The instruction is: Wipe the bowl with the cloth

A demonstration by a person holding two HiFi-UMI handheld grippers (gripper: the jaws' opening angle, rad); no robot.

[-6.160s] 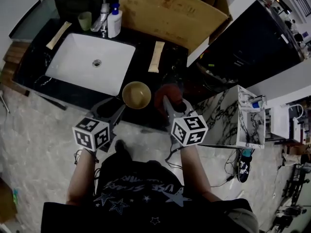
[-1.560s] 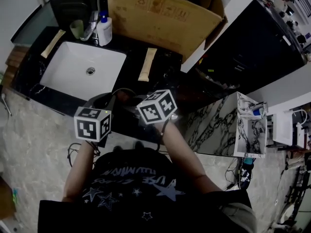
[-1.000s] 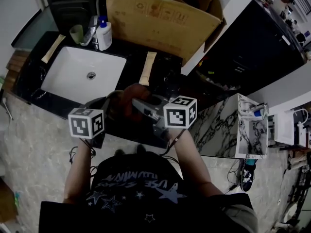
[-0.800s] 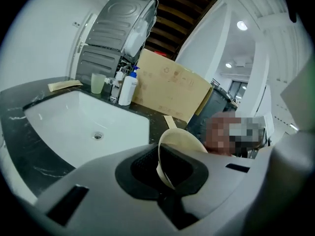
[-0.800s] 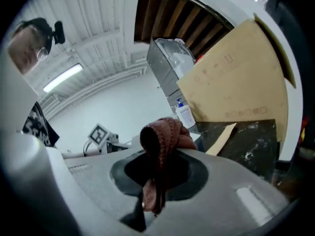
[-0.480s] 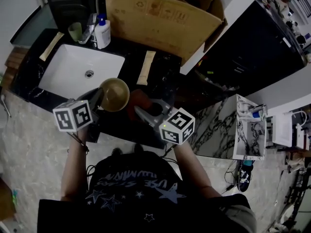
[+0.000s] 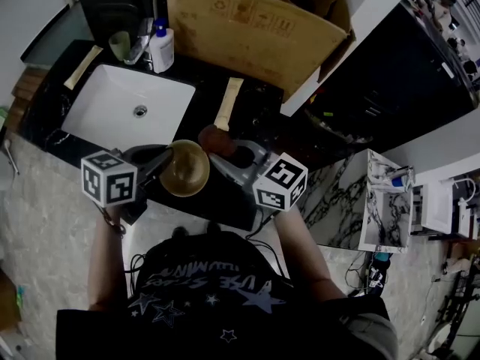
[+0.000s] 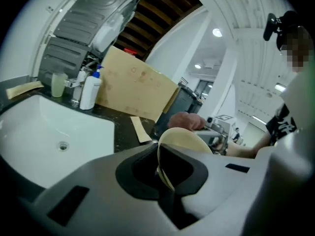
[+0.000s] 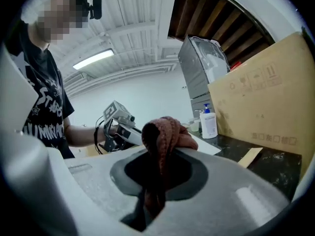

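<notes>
A tan bowl hangs above the black counter's front edge, tipped up, with my left gripper shut on its rim. In the left gripper view the bowl stands edge-on between the jaws. My right gripper is shut on a bunched reddish-brown cloth, which sits just right of the bowl, close to its rim. In the right gripper view the cloth bulges out of the jaws, with my left gripper beyond it.
A white sink is sunk in the black counter at left, with a soap bottle and a green cup behind it. A big cardboard box stands at the back. A tan strip lies on the counter.
Six seconds ago the bowl stood on the counter with the cloth beside it. Since then both were lifted and worked together; in the last half second bowl and cloth shifted slightly right.
</notes>
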